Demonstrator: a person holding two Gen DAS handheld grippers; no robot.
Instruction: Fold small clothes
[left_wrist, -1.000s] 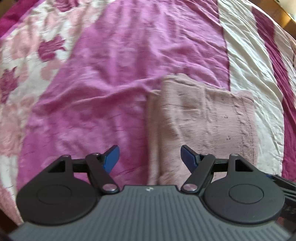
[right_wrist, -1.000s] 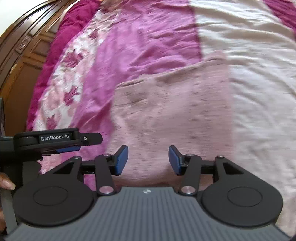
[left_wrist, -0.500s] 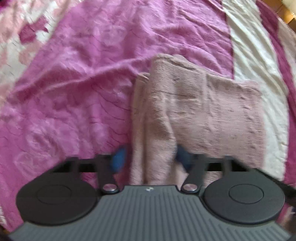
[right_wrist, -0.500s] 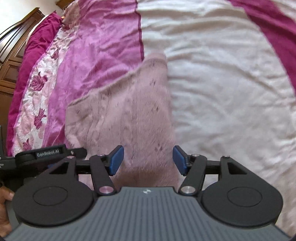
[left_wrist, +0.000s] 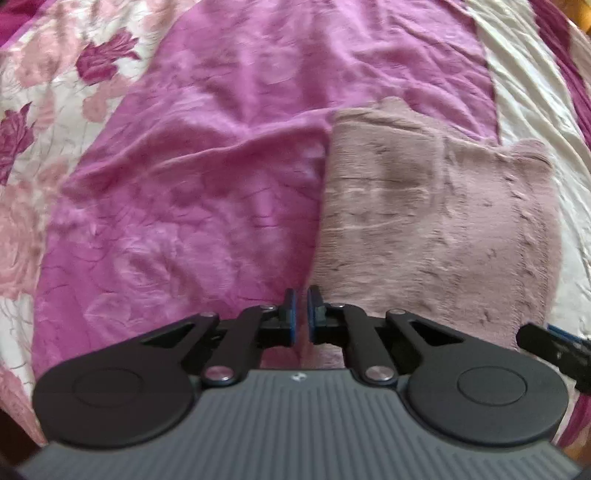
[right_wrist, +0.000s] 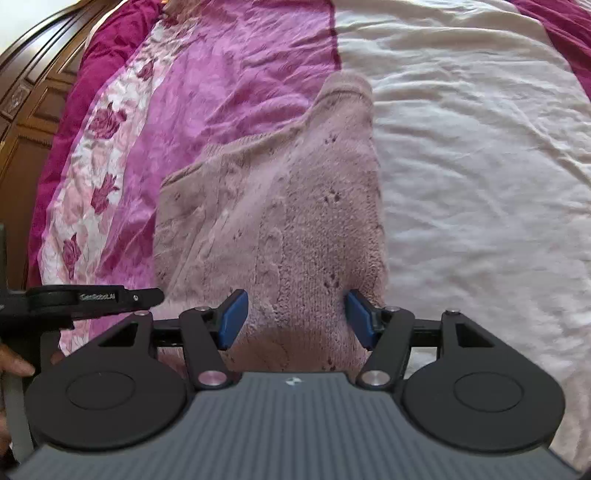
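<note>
Where bedspread (left_wrist: 207, 206) wrinkles, folded knit garment (right_wrist: 280, 221), fuzzy.

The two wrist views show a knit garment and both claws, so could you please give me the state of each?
Dusty-pink knitted garment: folded, lying flat on the bedspread.
Left claw: nearly shut at the garment's near left edge; whether it pinches fabric is unclear.
Right claw: open, straddling the garment's near end.
Pink-and-cream bedspread: spread out, wrinkled.
</note>
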